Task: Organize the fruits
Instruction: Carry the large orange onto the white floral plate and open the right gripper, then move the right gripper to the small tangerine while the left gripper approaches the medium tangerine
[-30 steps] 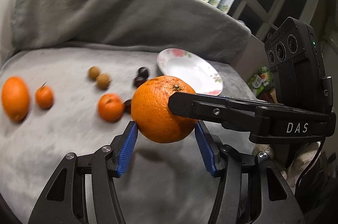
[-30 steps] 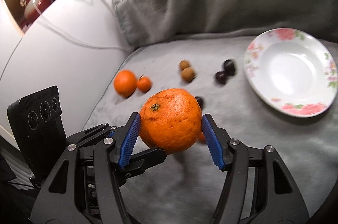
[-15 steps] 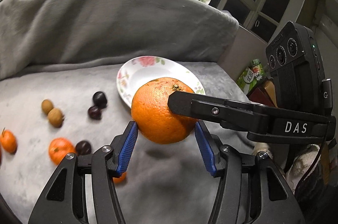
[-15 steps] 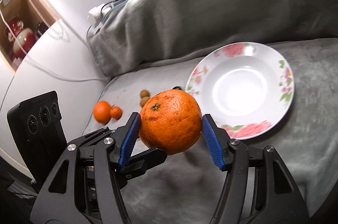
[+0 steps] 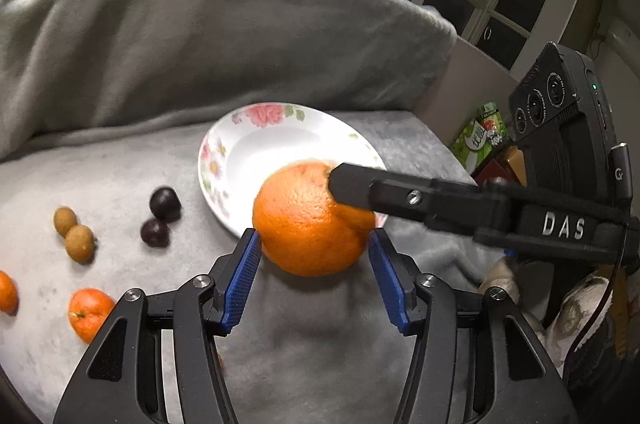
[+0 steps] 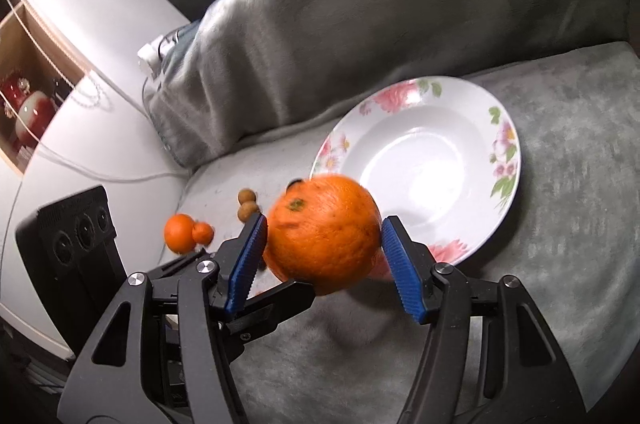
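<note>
I have both claws, left (image 5: 314, 256) and right (image 6: 322, 256), clamped together on the large round orange (image 5: 310, 220) over the white floral plate's (image 5: 244, 152) six-o'clock rim; lower gently, release together.

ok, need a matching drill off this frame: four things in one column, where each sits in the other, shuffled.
Things:
1. orange
2. plate
3. dark fruits
4. brown fruits

Places:
a) on the grey cloth, nothing lying in it
b) on the cloth, just beside the plate
c) up in the air, gripped between jaws
d) on the cloth, farther from the plate than the dark pair

Pairs: 1-c, 2-a, 3-b, 4-d
</note>
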Demonstrator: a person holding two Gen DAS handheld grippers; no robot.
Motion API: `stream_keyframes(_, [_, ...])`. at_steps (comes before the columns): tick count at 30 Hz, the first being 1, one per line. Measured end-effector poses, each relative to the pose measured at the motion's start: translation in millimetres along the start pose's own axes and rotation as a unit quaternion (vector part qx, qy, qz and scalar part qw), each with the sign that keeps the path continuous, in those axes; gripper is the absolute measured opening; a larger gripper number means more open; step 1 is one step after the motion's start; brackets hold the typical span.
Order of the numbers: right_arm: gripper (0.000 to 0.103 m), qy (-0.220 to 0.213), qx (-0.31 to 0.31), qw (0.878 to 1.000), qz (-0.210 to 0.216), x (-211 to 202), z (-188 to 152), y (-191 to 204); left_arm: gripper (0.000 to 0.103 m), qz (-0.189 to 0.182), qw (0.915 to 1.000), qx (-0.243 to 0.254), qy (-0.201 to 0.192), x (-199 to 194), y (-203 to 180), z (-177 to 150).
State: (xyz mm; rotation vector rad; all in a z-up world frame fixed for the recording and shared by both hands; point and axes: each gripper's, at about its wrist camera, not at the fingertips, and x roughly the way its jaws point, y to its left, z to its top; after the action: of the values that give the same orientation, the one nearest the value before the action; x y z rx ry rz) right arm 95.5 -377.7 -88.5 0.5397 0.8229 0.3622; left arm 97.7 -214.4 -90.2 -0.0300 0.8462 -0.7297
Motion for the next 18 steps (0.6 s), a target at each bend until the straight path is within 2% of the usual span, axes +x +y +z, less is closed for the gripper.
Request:
stream_keyframes(7, [0.063, -0.053, -0.013, 0.998, -0.023, -26.5, 9.0, 6.5, 0.054, 0.017, 0.9995, 0.003, -0.026, -21.2, 6.7, 3.3])
stream_keyframes(14, [0.063, -0.071, -0.021, 0.996, -0.039, -37.9, 6.2, 10.4, 0.054, 0.029, 0.9988, -0.01, -0.037, -32.7, 18.8, 2.4])
stream_keyframes(18, [0.067, -0.076, -0.026, 0.996, -0.045, -40.4, 2.5, 14.6, 0.054, 0.037, 0.9981, -0.018, -0.047, -42.4, 27.0, 0.8])
